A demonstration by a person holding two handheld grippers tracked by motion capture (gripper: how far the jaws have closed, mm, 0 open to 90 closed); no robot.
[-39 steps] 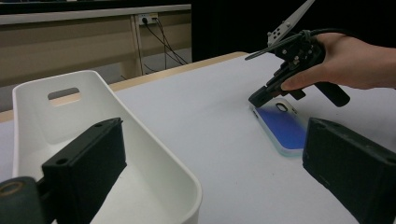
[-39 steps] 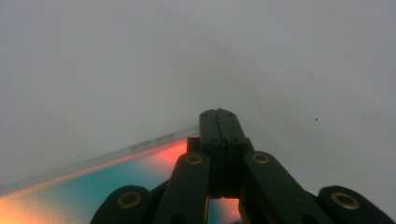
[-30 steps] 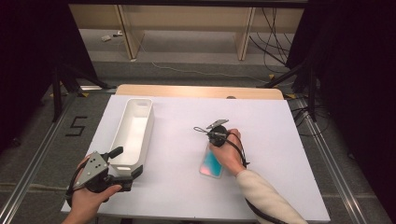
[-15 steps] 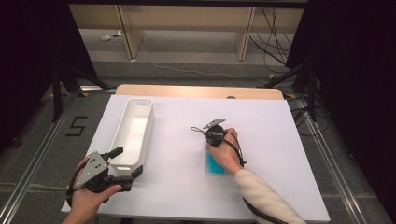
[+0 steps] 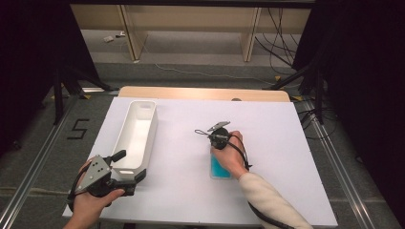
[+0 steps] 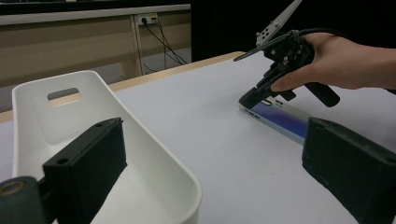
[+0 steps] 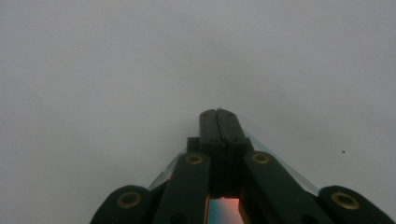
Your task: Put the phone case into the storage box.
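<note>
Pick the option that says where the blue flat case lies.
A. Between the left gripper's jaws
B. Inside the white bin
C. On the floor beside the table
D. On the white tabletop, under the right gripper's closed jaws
D: the blue flat case lies flat on the white tabletop, with the right gripper pressing its shut jaws on the case's end, apart from the white bin.

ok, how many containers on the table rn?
1: a white bin on the table's left side, long axis running away from the person, its near end beside the left gripper. Nothing visibly hides another.
</note>
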